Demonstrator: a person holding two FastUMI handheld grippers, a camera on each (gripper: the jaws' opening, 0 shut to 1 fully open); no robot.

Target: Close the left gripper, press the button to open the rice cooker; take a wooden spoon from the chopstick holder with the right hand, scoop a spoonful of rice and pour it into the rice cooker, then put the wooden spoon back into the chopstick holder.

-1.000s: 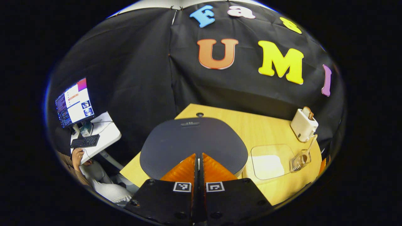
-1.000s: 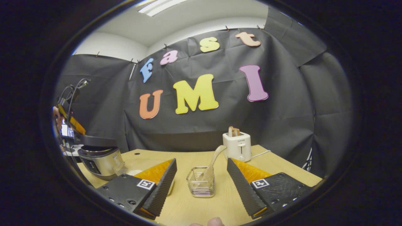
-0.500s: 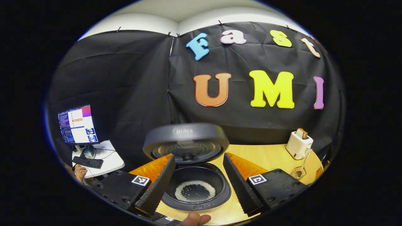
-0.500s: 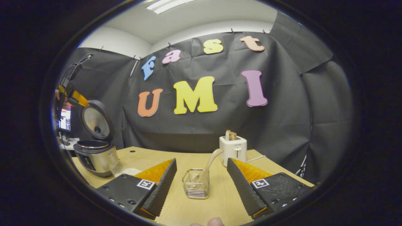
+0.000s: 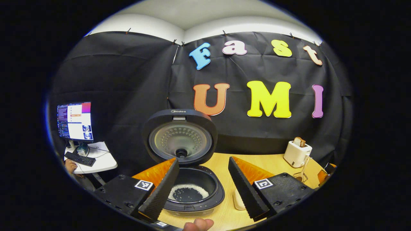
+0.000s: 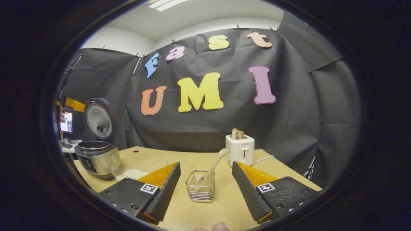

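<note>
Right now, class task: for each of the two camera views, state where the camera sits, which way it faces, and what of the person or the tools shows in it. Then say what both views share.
Left gripper view: rides the left tool, open, facing the open rice cooker with rice in its pot; a fingertip shows below.
Right gripper view: rides the right tool, open, facing the chopstick holder with the wooden spoon; a fingertip shows at the bottom edge.
Shared: the rice cooker, the toaster, the table.

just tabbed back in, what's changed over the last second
The rice cooker's lid swung from flat shut to standing upright. The left gripper went from shut over the lid to open, pulled back above the pot. The right gripper stayed open, the wooden spoon untouched in its holder.
</note>
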